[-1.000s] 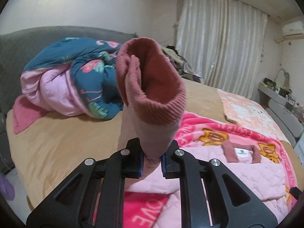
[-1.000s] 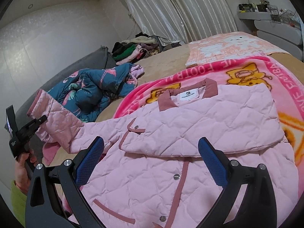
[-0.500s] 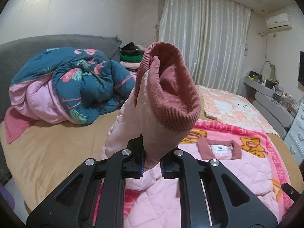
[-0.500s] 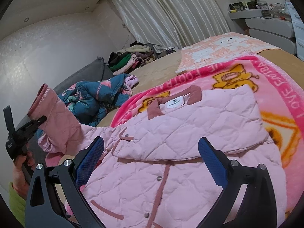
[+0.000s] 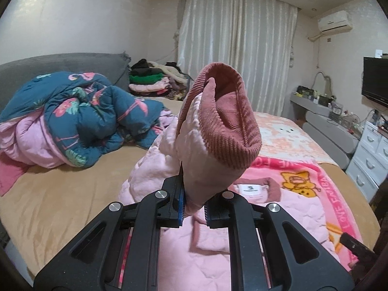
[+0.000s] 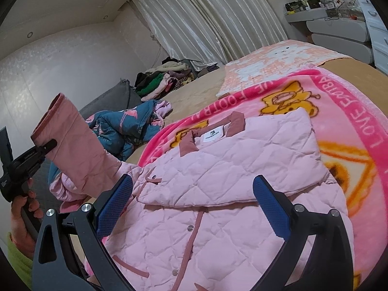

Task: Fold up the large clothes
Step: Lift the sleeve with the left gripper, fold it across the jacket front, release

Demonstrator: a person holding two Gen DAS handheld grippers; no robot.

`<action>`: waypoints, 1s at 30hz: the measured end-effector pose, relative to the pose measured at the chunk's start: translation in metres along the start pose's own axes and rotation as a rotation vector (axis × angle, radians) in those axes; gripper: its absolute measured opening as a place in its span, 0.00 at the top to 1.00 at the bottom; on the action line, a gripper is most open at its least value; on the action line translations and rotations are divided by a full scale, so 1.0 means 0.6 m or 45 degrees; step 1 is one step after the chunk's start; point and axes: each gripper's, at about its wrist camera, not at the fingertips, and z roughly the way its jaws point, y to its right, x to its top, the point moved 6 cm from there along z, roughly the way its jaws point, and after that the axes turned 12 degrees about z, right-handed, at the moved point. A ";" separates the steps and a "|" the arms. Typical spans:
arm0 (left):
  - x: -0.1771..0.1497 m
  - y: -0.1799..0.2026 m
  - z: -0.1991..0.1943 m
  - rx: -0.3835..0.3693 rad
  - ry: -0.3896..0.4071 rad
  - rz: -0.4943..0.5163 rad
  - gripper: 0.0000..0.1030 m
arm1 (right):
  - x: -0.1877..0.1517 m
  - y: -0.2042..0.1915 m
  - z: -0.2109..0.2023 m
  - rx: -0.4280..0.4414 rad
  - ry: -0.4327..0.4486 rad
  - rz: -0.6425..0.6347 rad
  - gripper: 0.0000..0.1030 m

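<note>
**Sleeve lifted in my left tongs, right tongs wide over the jacket**

Left wrist view: my left gripper point(image 5: 194, 208) is clamped on the jacket's sleeve point(image 5: 213, 145) just below the cuff, which stands upright and blocks the middle of the view, its ribbed dark-pink opening facing the camera. Behind it the jacket point(image 5: 278, 218) lies on a pink cartoon blanket point(image 5: 322, 181) spread over the bed point(image 5: 60, 194). A bunched teal flowered quilt point(image 5: 80, 111) sits toward the bed's head end by the grey headboard point(image 5: 60, 63), and a pile of clothes point(image 5: 152, 80) is stacked at the far corner near the curtains point(image 5: 237, 55). A grey desk and white drawers stand along the right wall.

Right wrist view: my right gripper point(image 6: 194, 208) hangs above the jacket point(image 6: 242, 165) with its blue pads point(image 6: 271, 206) spread wide, gripping nothing. The jacket lies front up, collar toward the far edge of the blanket point(image 6: 351, 121), one side already folded across the chest. At the left edge my left hand point(image 6: 20, 218) holds its gripper point(image 6: 46, 145) raised, the sleeve point(image 6: 72, 150) standing up from it, its base running down to the jacket's shoulder.
</note>
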 end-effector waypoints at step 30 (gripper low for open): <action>-0.100 0.270 0.067 -0.416 -0.206 0.201 0.92 | 0.029 0.139 -0.043 -0.163 0.045 0.125 0.04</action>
